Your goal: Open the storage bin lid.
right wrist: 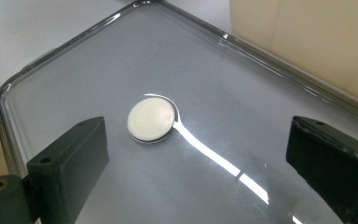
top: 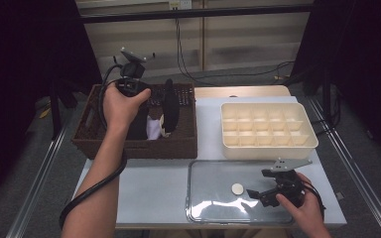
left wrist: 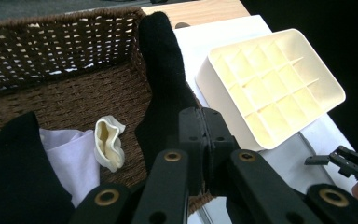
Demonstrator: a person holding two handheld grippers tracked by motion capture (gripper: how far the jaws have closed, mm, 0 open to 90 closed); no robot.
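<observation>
Fingers (left wrist: 200,140) of the left gripper (left wrist: 200,135) are clenched on a black sock (left wrist: 165,84), which hangs over the wicker basket (top: 178,144). Fingers (right wrist: 70,149) of the right gripper (right wrist: 200,154) are spread wide with nothing between them, poised over a clear lid (right wrist: 98,70).

High view: left hand (top: 121,106) holds its gripper above the basket, sock dangling dark along the basket's right half. Right hand (top: 305,203) is at the lower right of the table (top: 154,183), gripper pointing left at the lid. A cream divider tray (top: 268,130) sits just beyond the lid, right of the basket.

Left gripper view adds the basket contents: white cloth (left wrist: 72,158), a small cream rolled sock (left wrist: 108,142), more black fabric (left wrist: 18,177) at the lower left. The tray's compartments all look bare from here. Right gripper is far off at the right edge.

Right gripper view adds detail on the lid: a round white knob (right wrist: 150,119) at its middle, between and ahead of the jaws, a glare streak running from it. Tray wall is cut off at the top right.

Hard to tell: the sock's lower end is hidden behind the left jaws, so whether it touches the basket floor is unclear. Black items blend together in the high view.
</observation>
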